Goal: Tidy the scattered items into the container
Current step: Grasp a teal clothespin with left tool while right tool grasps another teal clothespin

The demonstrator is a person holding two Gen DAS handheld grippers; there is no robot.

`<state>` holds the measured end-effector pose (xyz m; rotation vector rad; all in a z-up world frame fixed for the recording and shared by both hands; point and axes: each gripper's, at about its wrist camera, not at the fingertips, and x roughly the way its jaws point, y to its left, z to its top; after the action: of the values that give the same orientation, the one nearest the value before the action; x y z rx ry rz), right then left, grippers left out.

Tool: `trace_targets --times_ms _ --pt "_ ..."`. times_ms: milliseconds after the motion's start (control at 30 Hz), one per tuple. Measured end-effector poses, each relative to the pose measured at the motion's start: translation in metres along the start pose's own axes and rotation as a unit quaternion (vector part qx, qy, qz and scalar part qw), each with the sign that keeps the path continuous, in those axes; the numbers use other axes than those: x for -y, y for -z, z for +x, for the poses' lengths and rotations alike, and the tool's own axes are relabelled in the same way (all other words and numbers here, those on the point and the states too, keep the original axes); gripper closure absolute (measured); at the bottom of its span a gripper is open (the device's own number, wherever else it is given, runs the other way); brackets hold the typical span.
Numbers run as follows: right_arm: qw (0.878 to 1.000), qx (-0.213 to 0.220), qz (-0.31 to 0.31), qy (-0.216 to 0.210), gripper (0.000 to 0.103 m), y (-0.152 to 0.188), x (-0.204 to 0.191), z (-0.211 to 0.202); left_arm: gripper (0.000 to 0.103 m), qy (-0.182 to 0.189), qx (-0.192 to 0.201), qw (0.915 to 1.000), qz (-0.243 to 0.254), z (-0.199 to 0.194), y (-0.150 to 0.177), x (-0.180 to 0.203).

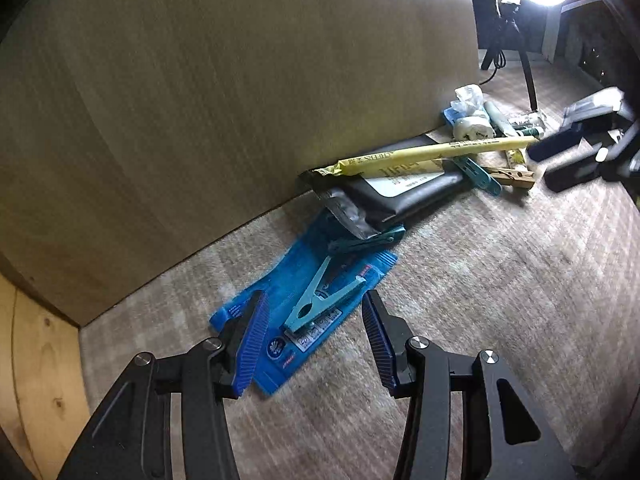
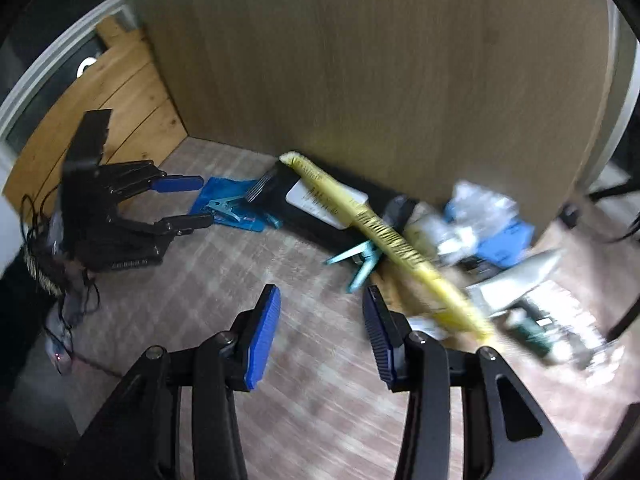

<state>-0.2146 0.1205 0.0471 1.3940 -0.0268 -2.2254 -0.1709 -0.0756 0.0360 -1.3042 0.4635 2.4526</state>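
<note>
Both pairs of jaws are standing apart with nothing between them: my left gripper (image 1: pixel 312 336) is hovering over the light blue clothespin (image 1: pixel 320 300), my right gripper (image 2: pixel 320 332) over bare carpet (image 2: pixel 224 264) near the yellow tube (image 2: pixel 384 240).

I am working against a big wooden panel (image 1: pixel 240 80) at the far side, with no container showing anywhere. I judge the left should be straddling the clothespin squarely and closing without pinching the blue packet (image 1: pixel 288 280) beneath it. A black pouch (image 1: pixel 400 196), the tube lying across it, and a wooden peg (image 1: pixel 516 178) are crowding the right; that view is blurring.
</note>
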Motion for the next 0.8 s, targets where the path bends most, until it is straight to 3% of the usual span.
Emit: trace_targets --times_ms 200,600,767,800 --pt "0.998 0.005 0.037 0.044 0.059 -0.006 0.007 0.019 0.057 0.012 0.004 0.9999 0.007 0.006 0.002 -0.003" --pt "0.996 -0.009 0.07 0.057 0.051 -0.024 0.013 0.044 0.058 0.037 -0.013 0.999 0.023 0.021 0.003 -0.004" --pt "0.997 0.002 0.061 0.046 0.055 -0.022 0.015 0.041 0.078 0.057 -0.011 0.9982 0.018 0.019 0.004 0.001" --pt "0.997 -0.001 0.06 0.039 0.063 -0.02 0.016 0.04 0.082 0.058 -0.011 0.9981 0.02 0.018 0.005 0.003"
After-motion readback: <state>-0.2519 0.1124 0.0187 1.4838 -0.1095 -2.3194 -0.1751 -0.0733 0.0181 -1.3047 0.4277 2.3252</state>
